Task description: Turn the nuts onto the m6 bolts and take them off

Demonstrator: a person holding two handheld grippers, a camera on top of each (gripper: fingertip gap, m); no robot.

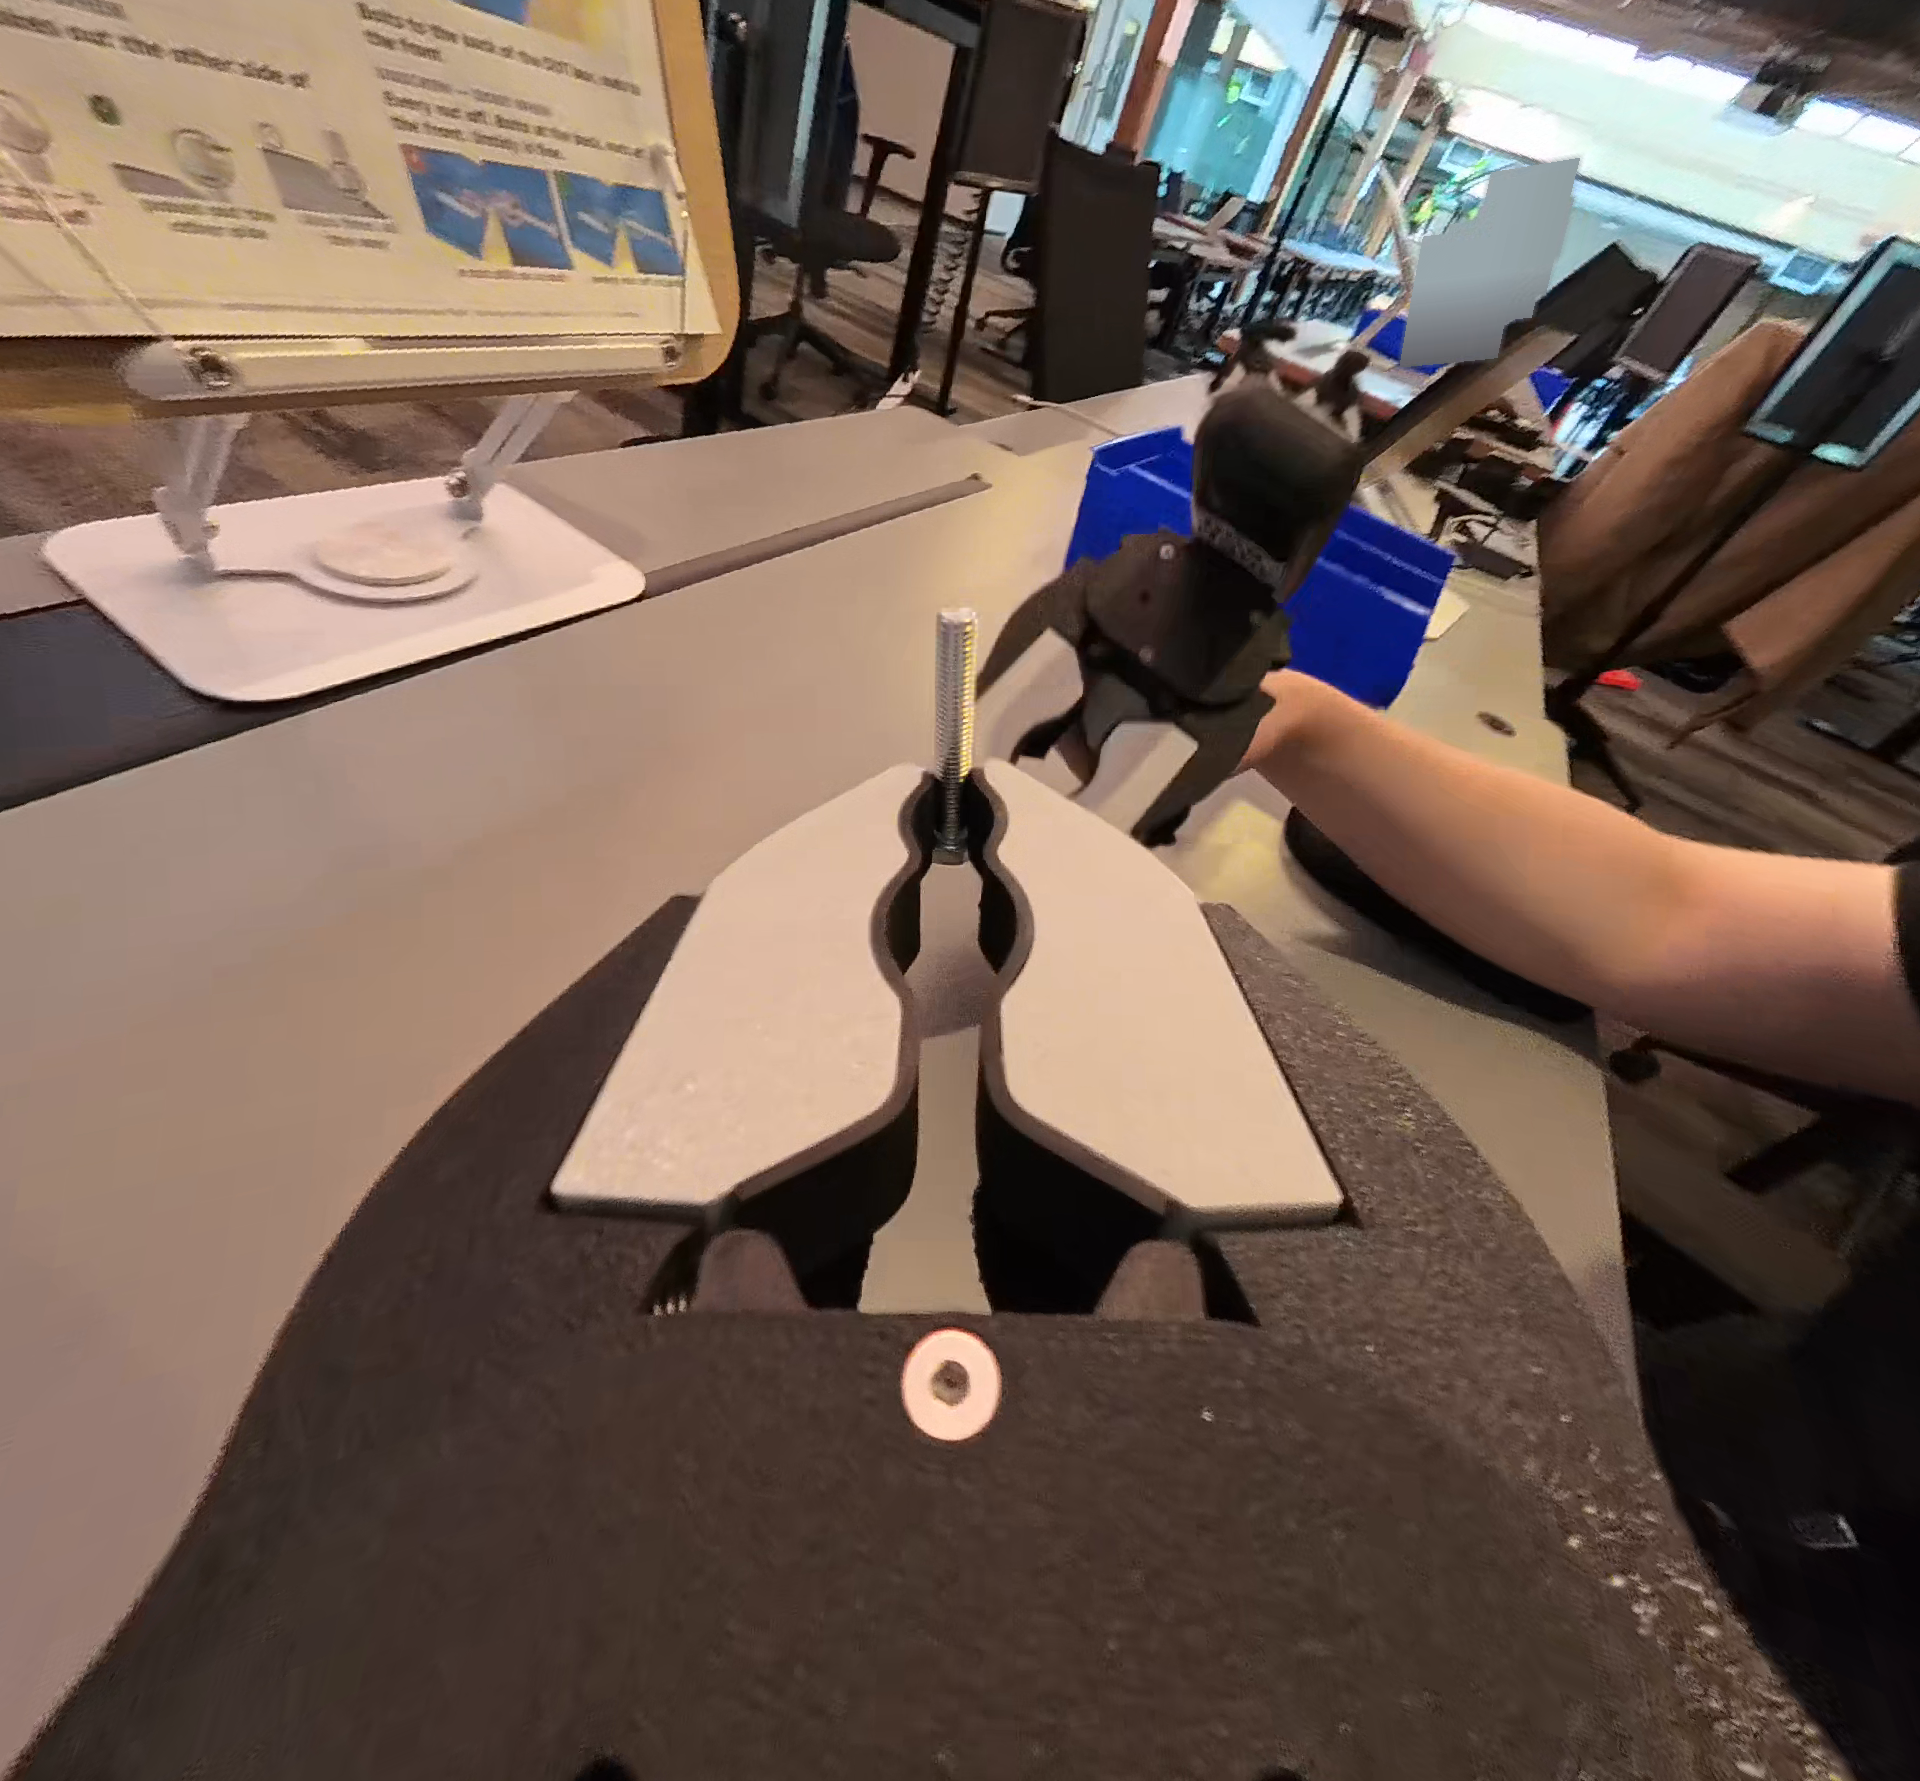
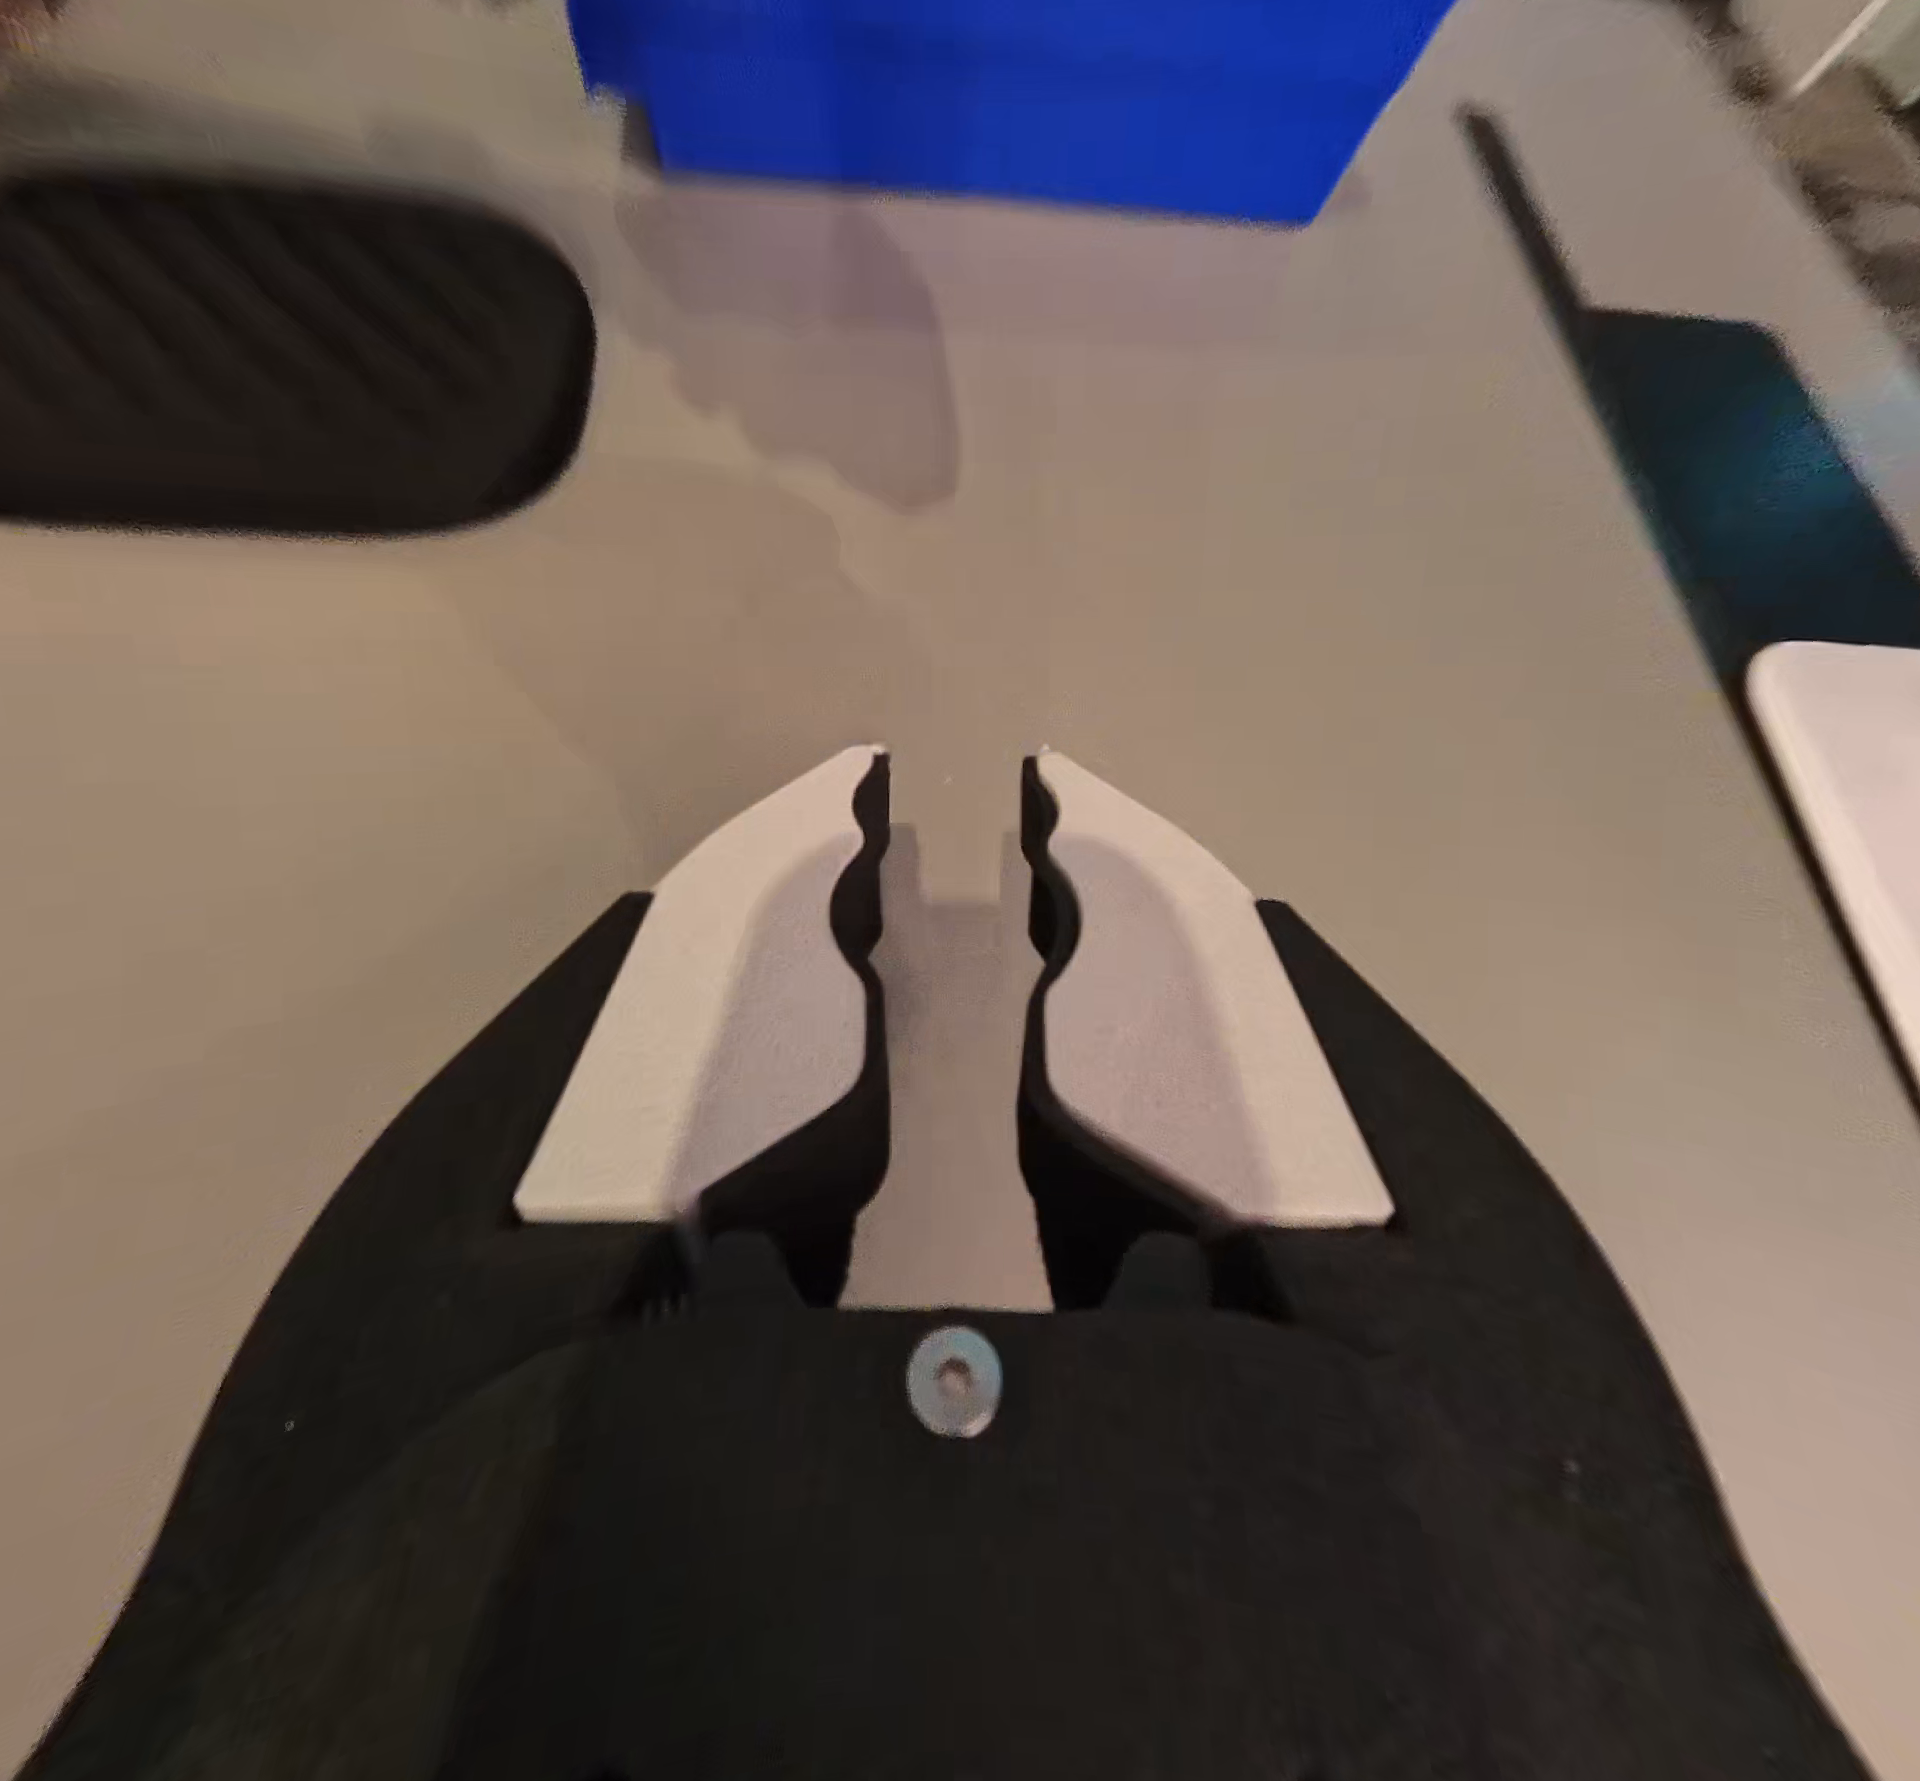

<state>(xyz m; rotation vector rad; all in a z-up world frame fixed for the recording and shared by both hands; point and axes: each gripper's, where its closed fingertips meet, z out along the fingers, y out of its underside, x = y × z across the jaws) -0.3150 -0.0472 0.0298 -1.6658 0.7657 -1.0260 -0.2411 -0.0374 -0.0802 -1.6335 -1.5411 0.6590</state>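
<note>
My left gripper (image 1: pixel 951 781) is shut on a silver threaded bolt (image 1: pixel 956 692). The bolt stands upright between the fingertips, thread end up, with no nut on the part that shows. My right gripper (image 2: pixel 956 765) is open and empty, pointing down at the grey table (image 2: pixel 1247 505) short of a blue bin (image 2: pixel 1018 27). The right gripper also shows in the left wrist view (image 1: pixel 1112 796), held by a person's arm (image 1: pixel 1558 858) just beyond and right of the bolt. No nut is in view.
The blue bin also shows in the left wrist view (image 1: pixel 1351 578). A black ribbed mat (image 2: pixel 260 349) lies left of the right gripper. A white stand (image 1: pixel 343 588) holding an instruction sheet (image 1: pixel 312 90) is at the far left. Its white base corner (image 2: pixel 1849 817) is at the right. The tips of one gripper are about 12 cm away from the tips of the other.
</note>
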